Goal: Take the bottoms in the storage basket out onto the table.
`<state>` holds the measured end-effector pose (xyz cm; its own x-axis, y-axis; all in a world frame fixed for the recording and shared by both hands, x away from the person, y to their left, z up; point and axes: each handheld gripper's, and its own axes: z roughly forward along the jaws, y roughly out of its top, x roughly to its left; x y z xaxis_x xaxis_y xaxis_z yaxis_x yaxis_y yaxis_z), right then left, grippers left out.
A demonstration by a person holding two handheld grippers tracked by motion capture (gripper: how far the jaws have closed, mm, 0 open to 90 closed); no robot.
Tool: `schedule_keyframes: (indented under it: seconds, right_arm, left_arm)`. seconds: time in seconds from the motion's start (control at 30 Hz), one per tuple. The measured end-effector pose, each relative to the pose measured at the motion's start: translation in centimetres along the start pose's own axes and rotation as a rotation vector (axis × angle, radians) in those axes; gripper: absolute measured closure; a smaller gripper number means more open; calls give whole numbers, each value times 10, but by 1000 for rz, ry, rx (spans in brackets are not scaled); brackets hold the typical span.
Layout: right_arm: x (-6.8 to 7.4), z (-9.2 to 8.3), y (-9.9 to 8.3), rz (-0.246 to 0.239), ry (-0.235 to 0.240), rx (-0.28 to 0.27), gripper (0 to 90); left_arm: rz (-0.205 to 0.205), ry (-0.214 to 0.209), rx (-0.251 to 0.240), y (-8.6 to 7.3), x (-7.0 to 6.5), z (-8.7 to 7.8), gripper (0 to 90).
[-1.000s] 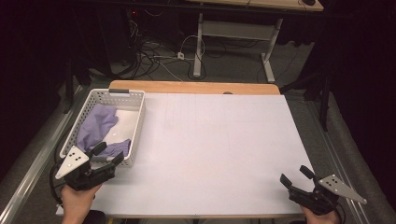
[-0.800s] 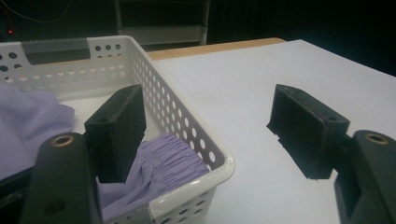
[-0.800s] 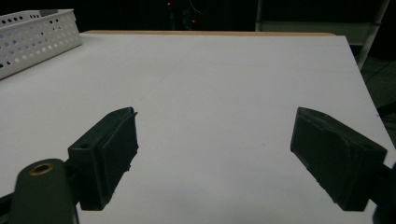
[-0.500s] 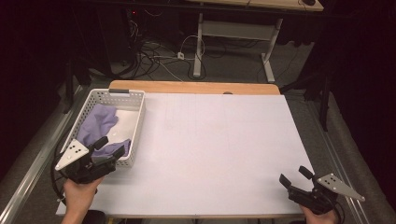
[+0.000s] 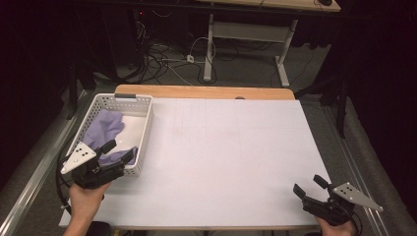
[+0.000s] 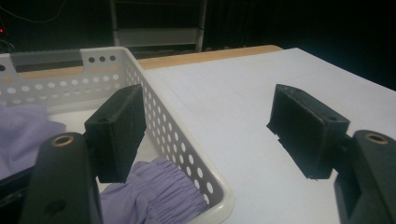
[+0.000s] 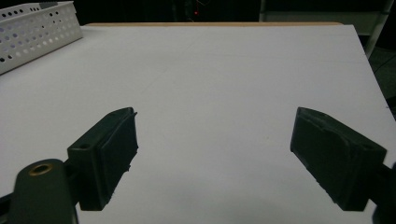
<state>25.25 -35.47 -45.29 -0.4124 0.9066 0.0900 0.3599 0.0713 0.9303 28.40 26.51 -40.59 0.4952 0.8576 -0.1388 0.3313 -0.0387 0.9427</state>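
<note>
At the lower left of the high view, the left claw hangs over the near end of the white basket, held by a hand that comes in from the bottom edge. Its jaws stand wide apart with nothing pressed between them; in the left gripper view one jaw sits inside the basket above the purple cloth and the other outside, over the white surface, so the perforated side wall runs up between them. At the lower right of the high view, the right claw is released too, spread over bare surface and well apart from everything else.

The cloth lies crumpled inside the basket, its long axis running along the basket's length, from the near end toward the far end and slightly to the upper right of the frame. A gathered, ruffled edge lies nearest, just under the left claw. The basket's side wall stands between the cloth and the open surface.

Farther off, a wooden strip edges the surface, and beyond it are floor cables and a white desk frame in the dark.

Part of the cloth is covered by the left claw in the high view, and cut off at the left edge in the left gripper view; what garment it is cannot be told.
</note>
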Motion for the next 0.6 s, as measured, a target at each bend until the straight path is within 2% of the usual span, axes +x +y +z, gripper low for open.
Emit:
schedule_keyframes:
  seconds: [0.6]
  right_arm:
    - [-1,0,0,10,0,-4,156]
  left_arm:
    - [26,-27,15,18,-4,19,262]
